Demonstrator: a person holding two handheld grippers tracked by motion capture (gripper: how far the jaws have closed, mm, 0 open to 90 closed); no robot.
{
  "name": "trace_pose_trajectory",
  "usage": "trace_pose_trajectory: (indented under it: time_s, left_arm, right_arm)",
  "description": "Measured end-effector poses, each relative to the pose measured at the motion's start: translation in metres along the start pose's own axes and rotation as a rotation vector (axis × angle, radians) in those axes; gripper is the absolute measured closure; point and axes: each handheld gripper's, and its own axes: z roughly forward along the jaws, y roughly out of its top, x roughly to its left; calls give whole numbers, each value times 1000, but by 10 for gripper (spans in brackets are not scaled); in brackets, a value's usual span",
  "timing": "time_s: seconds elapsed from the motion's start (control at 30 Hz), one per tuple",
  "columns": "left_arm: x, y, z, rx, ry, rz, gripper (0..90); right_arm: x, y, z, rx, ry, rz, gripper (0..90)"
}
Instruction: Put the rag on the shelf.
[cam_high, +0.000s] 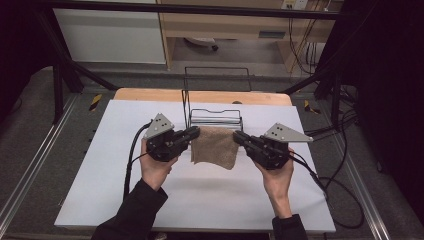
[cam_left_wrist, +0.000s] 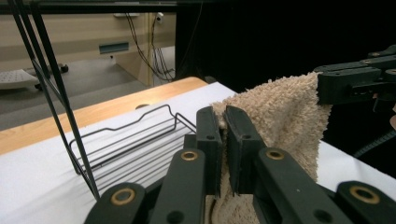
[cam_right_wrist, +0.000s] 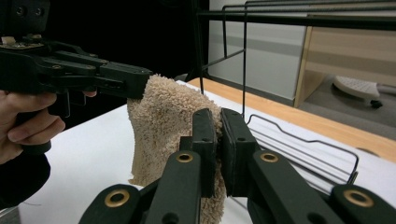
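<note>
A tan terry towel (cam_high: 216, 146) hangs folded above the white table (cam_high: 150, 200), held by its two top corners. My left gripper (cam_high: 196, 132) is shut on the towel's left corner, and my right gripper (cam_high: 236, 136) is shut on its right corner. In the left gripper view the jaws pinch the towel (cam_left_wrist: 285, 116) at my left gripper (cam_left_wrist: 223, 122), with the other gripper (cam_left_wrist: 355, 84) holding the far corner. In the right gripper view the towel (cam_right_wrist: 163, 121) drapes between my right gripper (cam_right_wrist: 219, 122) and the other gripper (cam_right_wrist: 116, 79).
A black wire rack (cam_high: 216, 117) stands just behind the towel, with a tall wire frame (cam_high: 217, 75) rising at its back. The table's wooden far edge (cam_high: 150, 94) lies beyond it. Cables (cam_high: 345, 200) trail off the table's right side.
</note>
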Motion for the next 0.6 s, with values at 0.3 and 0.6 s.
trace_pose_trajectory:
  time_s: [0.3,0.6]
  left_arm:
    - [3,17,2,-44,16,-4,843]
    - [9,25,3,-74,31,-9,843]
  right_arm:
    - [-2,18,1,-38,-14,-17,853]
    - [-3,30,5,-54,-15,-22,853]
